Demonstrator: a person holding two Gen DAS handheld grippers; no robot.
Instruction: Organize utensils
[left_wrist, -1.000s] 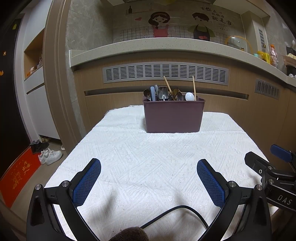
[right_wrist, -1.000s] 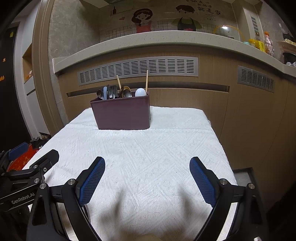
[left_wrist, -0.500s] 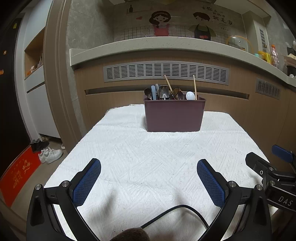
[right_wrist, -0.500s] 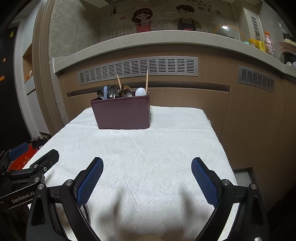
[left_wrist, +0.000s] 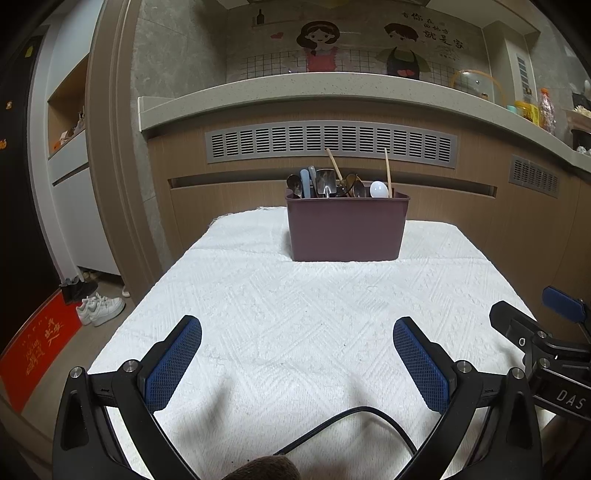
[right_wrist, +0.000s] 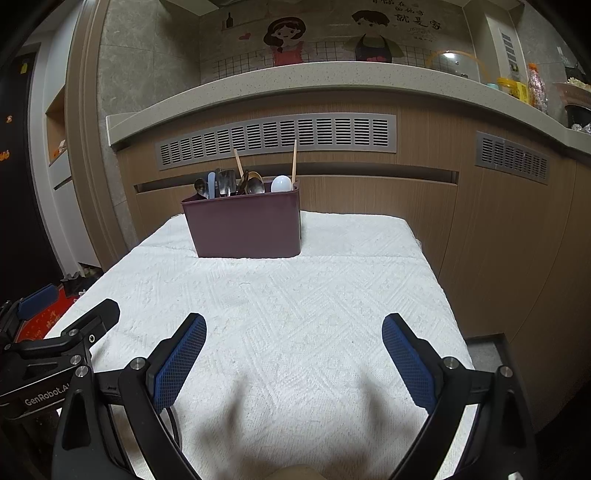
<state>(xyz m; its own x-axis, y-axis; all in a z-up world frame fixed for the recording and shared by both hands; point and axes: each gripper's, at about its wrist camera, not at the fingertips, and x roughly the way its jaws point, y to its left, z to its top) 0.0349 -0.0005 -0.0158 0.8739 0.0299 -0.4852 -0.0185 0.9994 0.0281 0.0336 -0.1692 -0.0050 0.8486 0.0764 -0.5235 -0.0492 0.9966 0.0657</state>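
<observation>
Nearest, left tongs (left_wrist: 297, 354) and right tongs (right_wrist: 293, 350) both gape wide, holding nothing, over the white-towelled bench (left_wrist: 303, 317). Far centre, the maroon plastic caddy (left_wrist: 346, 229) holds upright spoons and chopsticks (left_wrist: 334, 182). Fits sorting finished or pending.

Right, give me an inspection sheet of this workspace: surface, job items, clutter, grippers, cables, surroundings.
Surface: white textured cloth covers the table; nothing lies loose on it.
Job's things: maroon utensil caddy stands upright at the far end, holding metal spoons, a white spoon and two wooden sticks, all standing inside.
Clutter: nothing seen on the table.
Grippers: left gripper open, empty, above the near cloth; right gripper open, empty, beside it.
Cables: one black cable loops over the near edge under the left gripper.
Surroundings: wooden counter front with vent grilles behind the table; white shoes and a red mat on the floor at left.
</observation>
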